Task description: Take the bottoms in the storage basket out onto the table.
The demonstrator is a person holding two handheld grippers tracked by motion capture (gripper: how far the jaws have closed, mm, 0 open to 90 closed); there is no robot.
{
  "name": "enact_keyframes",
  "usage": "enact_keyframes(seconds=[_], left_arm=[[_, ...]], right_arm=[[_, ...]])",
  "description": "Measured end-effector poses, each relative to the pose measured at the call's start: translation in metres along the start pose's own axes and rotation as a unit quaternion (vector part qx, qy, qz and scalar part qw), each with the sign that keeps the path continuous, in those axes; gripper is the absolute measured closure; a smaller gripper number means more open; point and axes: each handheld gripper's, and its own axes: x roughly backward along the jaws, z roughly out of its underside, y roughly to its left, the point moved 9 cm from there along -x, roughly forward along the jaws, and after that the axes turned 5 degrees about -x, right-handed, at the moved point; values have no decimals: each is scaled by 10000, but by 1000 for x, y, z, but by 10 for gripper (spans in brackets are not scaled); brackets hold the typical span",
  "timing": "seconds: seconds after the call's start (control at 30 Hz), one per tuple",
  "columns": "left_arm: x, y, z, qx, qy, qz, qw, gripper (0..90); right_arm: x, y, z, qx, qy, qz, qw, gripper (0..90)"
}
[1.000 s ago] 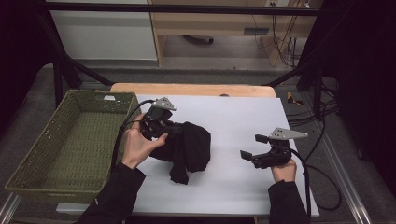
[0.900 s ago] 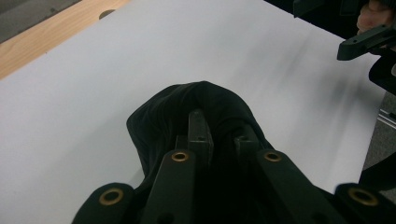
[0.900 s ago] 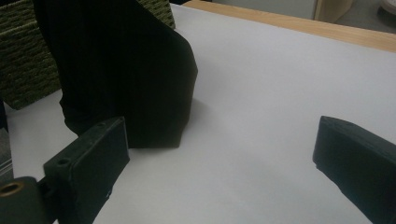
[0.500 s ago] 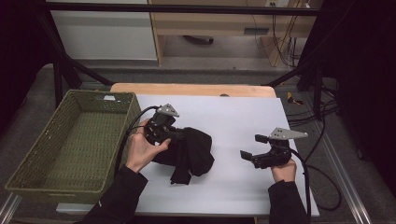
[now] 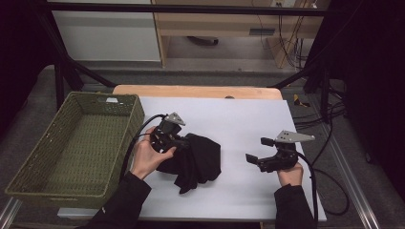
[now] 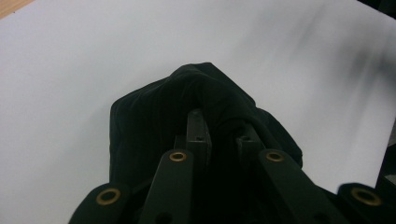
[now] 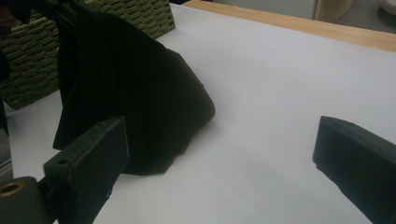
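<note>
White table (image 5: 248,119), dim workshop behind. Black cloth (image 5: 198,160) bunched right of basket (image 5: 76,143), partly lifted. Left gripper (image 5: 184,142) clamped on fold near top edge. Right gripper (image 5: 253,150) jaws apart, right of cloth. Cloth soft, light, floppy (likely drapes; pinch hem or corner).

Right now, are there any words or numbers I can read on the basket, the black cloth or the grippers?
None can be read.
Basket: a small white tag on its far rim, too small to read.
Black cloth: plain, no print.
Left gripper and right gripper: no lettering visible.
</note>
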Motion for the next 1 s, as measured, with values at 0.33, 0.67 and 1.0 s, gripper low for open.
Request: enact_keyframes(seconds=[0.33, 0.67, 1.0], left_arm=[[-11, -1, 11, 10, 156, 85, 9998, 748], [-16, 2, 17, 15, 188, 5, 9998, 384], [-6, 3, 15, 138, 109, -254, 9995, 83]], right_arm=[[0, 0, 0, 7, 1, 0, 10000, 40], [0, 0, 0, -3, -3, -2, 10000, 40], [0, 0, 0, 5, 2, 3, 10000, 40]])
